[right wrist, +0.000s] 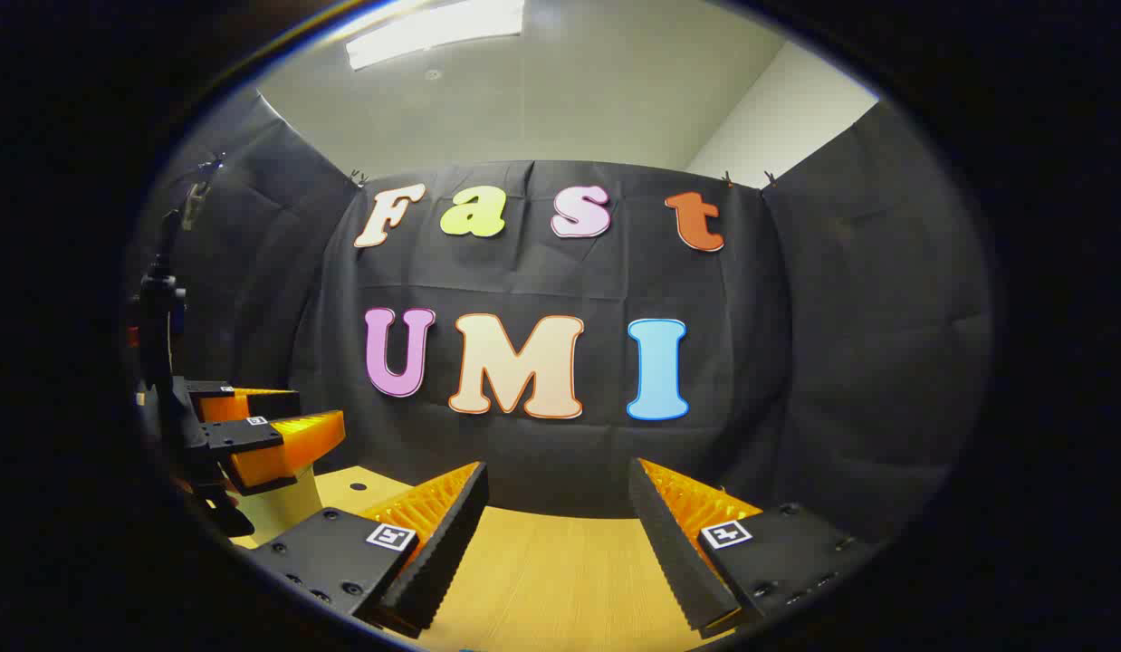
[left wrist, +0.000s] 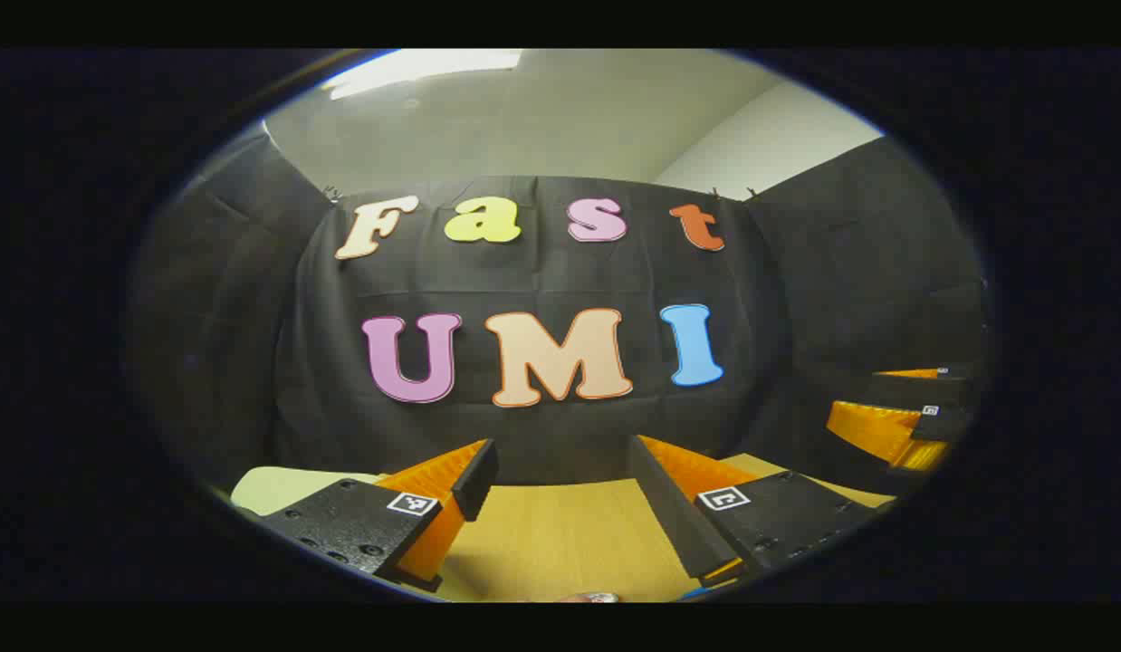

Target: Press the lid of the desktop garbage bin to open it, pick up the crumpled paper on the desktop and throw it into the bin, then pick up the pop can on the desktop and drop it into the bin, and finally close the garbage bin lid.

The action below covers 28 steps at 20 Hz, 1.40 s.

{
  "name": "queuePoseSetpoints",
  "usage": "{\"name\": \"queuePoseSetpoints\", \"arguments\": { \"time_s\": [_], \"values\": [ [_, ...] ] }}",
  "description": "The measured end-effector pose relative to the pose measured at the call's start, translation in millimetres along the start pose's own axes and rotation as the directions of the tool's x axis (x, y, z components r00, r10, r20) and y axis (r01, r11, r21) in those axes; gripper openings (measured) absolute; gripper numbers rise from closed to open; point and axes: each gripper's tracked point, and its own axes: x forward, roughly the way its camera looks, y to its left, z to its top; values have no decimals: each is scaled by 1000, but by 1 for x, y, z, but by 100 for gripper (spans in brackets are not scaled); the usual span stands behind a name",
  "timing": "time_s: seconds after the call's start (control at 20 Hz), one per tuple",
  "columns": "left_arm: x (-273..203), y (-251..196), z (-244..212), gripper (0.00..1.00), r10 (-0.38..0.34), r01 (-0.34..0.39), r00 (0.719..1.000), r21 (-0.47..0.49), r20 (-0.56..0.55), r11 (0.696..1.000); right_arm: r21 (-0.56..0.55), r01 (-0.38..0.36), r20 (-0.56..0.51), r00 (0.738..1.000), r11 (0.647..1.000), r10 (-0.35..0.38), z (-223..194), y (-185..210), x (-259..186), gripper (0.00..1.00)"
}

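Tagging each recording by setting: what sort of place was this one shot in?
Most likely an indoor recording booth: black cloth wall draped on three sides, a light wooden tabletop in front of it, and a white ceiling with a fluorescent light panel above. Both grippers are held open over the table.

The pale bin (right wrist: 284, 507) is mostly hidden behind the left tongs (right wrist: 289, 426) and the lower edge.

In the left gripper view the left tongs (left wrist: 560, 493) hang above the tabletop (left wrist: 560, 543), with the garbage bin (left wrist: 284, 487) behind their left finger and the right tongs (left wrist: 923, 417) off to the right. In the right gripper view the right tongs (right wrist: 558, 521) stand over the tabletop (right wrist: 560, 580), the left tongs (right wrist: 293, 421) lie far left above the garbage bin (right wrist: 343, 489), and the booth wall (right wrist: 796, 362) is behind.
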Motion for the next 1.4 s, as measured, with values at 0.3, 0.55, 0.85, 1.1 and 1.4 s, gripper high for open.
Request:
{"name": "queuePoseSetpoints", "arguments": {
  "time_s": [0.3, 0.55, 0.85, 1.1, 1.4],
  "values": [
    [8, -41, -3, 88, -105, 105, 994, -13, -25, 994, -6, 50, 9, 999, 999, -50, 6, -16, -11, 98],
    [10, -63, 10, 88, -156, 156, 988, -7, 16, 988, -9, 82, 9, 997, 997, -82, 7, -27, -17, 98],
    [5, -61, 10, 94, -145, 145, 989, -8, 12, 989, -7, 75, 7, 997, 997, -75, 8, -24, -21, 98],
    [2, -57, 10, 94, -125, 125, 992, 1, 11, 992, -16, 60, 20, 998, 998, -59, 14, -19, -24, 98],
    [-4, -47, 8, 94, -76, 76, 997, 20, 1, 997, 16, 18, 14, 1000, 1000, -19, 13, -11, -20, 98]
  ]
}}
